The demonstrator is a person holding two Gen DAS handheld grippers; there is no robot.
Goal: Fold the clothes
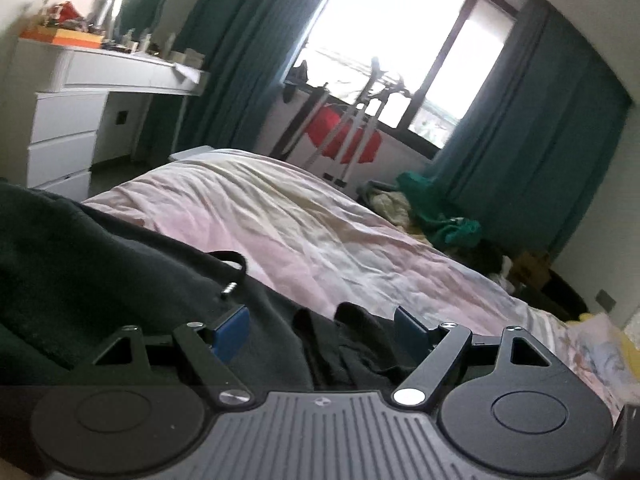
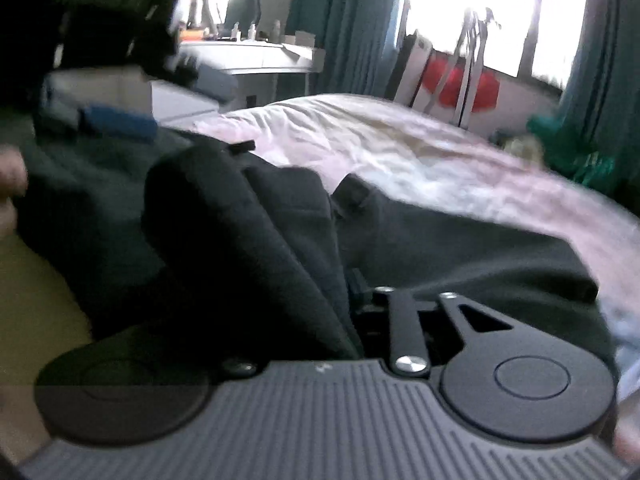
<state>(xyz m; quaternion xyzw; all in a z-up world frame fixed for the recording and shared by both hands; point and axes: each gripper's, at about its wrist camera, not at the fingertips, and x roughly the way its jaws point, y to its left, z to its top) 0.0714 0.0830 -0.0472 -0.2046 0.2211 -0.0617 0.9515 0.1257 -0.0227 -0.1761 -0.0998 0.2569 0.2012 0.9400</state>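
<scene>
Folding risk: left gripper point(image 1: 320, 330) gapes empty over the black hoodie point(image 1: 100, 248), right gripper point(image 2: 320, 280) grip unclear, 12 o'clock fold may slump.

I see a bed under a rumpled pink quilt point(image 1: 280, 216). Behind it stand a white dresser point(image 1: 68, 136) cluttered on top, teal curtains point(image 1: 240, 60) beside a bright window point(image 1: 400, 36), and a metal drying rack point(image 1: 360, 128) with something red hanging. A green heap of cloth point(image 1: 440, 216) lies at the far edge.
</scene>
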